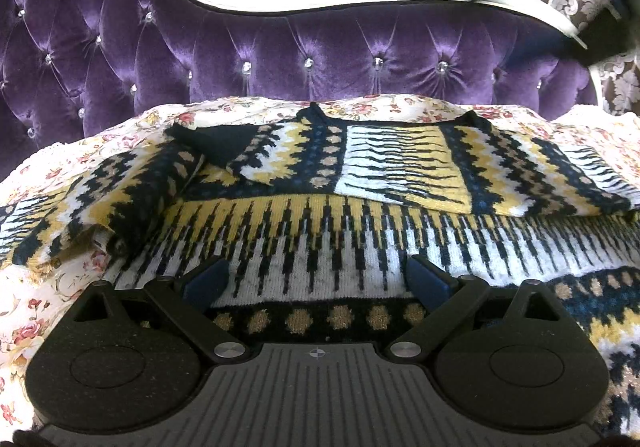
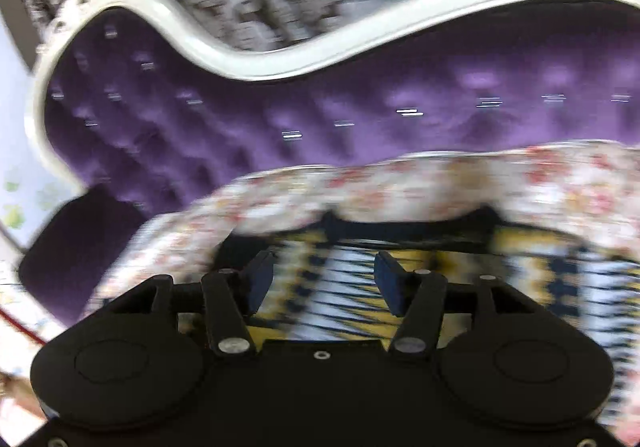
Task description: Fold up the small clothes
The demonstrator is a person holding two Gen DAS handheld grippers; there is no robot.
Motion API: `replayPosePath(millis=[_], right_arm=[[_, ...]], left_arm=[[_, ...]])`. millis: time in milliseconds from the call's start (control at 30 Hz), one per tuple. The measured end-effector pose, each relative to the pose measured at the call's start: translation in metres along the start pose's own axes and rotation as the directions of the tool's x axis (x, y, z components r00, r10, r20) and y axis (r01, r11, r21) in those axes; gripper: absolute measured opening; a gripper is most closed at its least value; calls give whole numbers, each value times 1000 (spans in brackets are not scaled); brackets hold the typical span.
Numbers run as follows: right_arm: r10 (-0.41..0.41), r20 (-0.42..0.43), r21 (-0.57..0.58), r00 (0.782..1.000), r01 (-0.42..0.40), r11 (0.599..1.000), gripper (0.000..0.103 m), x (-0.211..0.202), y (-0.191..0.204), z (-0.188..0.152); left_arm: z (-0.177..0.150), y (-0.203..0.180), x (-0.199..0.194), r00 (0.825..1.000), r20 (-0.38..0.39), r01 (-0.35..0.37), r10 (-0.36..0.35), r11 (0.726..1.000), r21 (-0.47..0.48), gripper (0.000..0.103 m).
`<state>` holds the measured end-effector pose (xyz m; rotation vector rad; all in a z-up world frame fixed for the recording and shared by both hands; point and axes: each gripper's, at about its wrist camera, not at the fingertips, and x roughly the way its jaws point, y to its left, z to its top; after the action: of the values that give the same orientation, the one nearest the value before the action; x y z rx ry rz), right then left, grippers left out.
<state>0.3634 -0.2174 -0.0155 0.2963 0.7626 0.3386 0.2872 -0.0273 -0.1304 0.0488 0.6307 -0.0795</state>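
With both claws apart and empty, the left claw (image 1: 316, 279) low over the patterned sweater (image 1: 320, 175) on a floral sheet (image 1: 48, 299), the right claw (image 2: 322, 279) needs an edge for 1 more fold.

Left gripper (image 1: 318, 273) spread wide, right gripper (image 2: 324, 279) parted

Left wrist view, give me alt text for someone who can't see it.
A patterned knit sweater in navy, yellow and white lies partly folded on a floral bedspread, with the open left gripper over its near edge. Behind stands a tufted purple headboard.
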Motion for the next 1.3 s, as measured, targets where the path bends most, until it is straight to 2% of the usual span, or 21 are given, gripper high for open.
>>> replayPosePath(millis=[167,333,467,567,633,700,733,867,1000,1167,1300], right_arm=[[-186,25,38,982,185,982,62,-14,-56,-38],[-279,26,9,960,279,960,62,-19,-84,-76],[-279,128,-96,952,292,952,63,-24,-78,-96],[-267,170,-104,949,286,952,66,-23,-76,-103],[-228,173,-89,958,246,965,72,-26,-82,-103],[-159,171,-106,972,179,978,100,-28,-86,-109],[-128,164,-128,978,150,980,102,-29,-85,-110],[-161,163,-197,974,192,961,102,-31,-74,-115],[-170,184,-329,968,224,917,102,-40,-58,-117],[-89,196,-259,977,139,956,102,-53,-59,-112],[-73,222,-225,972,124,966,102,-60,-61,-108]], left_arm=[[0,0,0,1000,0,1,-1,1000,0,98],[1,1,0,1000,0,4,-4,1000,-3,98],[1,2,0,1000,-3,5,-5,1000,-6,98],[2,3,0,1000,-4,10,-10,1000,-13,97],[3,4,0,1000,-9,12,-12,1000,-14,97],[3,4,0,1000,-10,12,-13,1000,-16,97],[3,3,0,1000,-10,12,-13,1000,-16,97],[5,5,-1,1000,-21,22,-22,1000,-22,97],[11,11,-3,997,-51,58,-60,997,-43,97],[23,31,-22,997,-27,71,-73,995,-72,97],[39,70,-40,999,-5,45,-46,992,-117,97]])
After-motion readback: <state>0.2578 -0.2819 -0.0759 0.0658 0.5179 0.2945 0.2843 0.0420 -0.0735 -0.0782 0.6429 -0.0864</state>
